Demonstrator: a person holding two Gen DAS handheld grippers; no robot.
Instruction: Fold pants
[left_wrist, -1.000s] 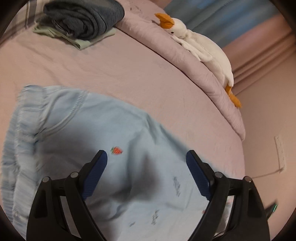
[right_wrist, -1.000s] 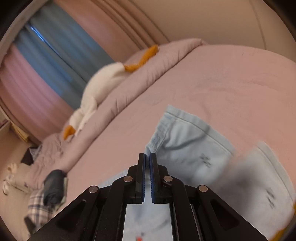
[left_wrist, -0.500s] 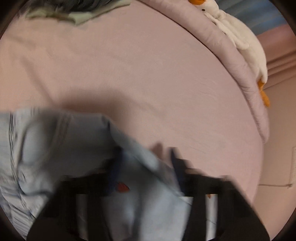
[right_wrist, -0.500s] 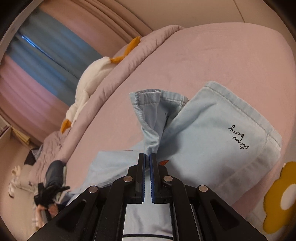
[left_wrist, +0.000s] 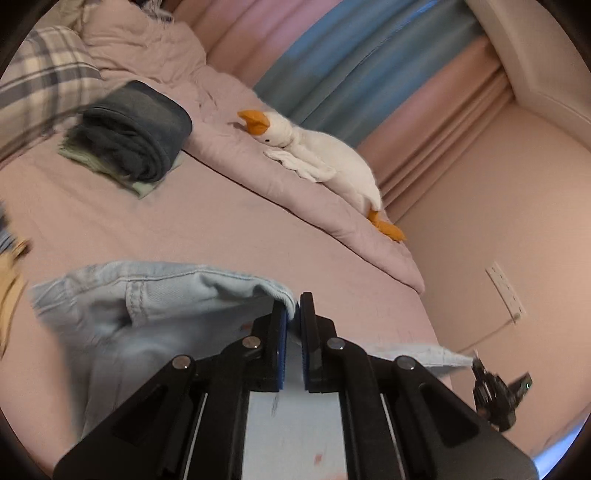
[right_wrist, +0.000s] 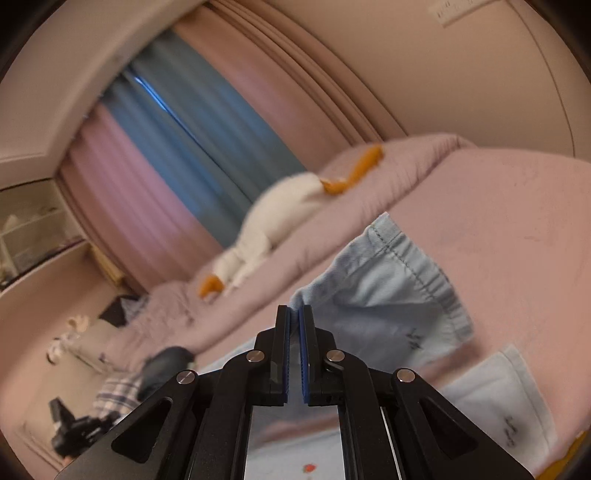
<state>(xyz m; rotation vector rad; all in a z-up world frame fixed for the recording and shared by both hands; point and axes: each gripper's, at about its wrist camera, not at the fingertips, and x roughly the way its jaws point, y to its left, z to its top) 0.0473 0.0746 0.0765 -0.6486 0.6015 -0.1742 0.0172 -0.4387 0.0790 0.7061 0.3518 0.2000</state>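
At the near edge of each wrist view, one black two-finger gripper with blue pads is clamped on the one pair of light-blue pants (left_wrist: 166, 306). The left gripper (left_wrist: 293, 314) pinches a stitched hem edge; its jaws have just been closing, and the fabric lies between them. The right gripper (right_wrist: 294, 314) is likewise clenched on a bunched fold of the same garment, whose stitched hem (right_wrist: 417, 273) hangs to the right of it. The pants are lifted at both pinched points, the remainder draping onto the pink bed sheet (left_wrist: 221, 229). Two small dark embroidered marks show on the cloth in the right view. Farther back lies one stack of folded clothes (left_wrist: 136, 136), dark blue on pale green. Beyond it, one white plush goose (left_wrist: 321, 155) with orange beak and feet rests on the rolled pink quilt (left_wrist: 295, 199). Behind hang pink and blue curtains (left_wrist: 354, 66).
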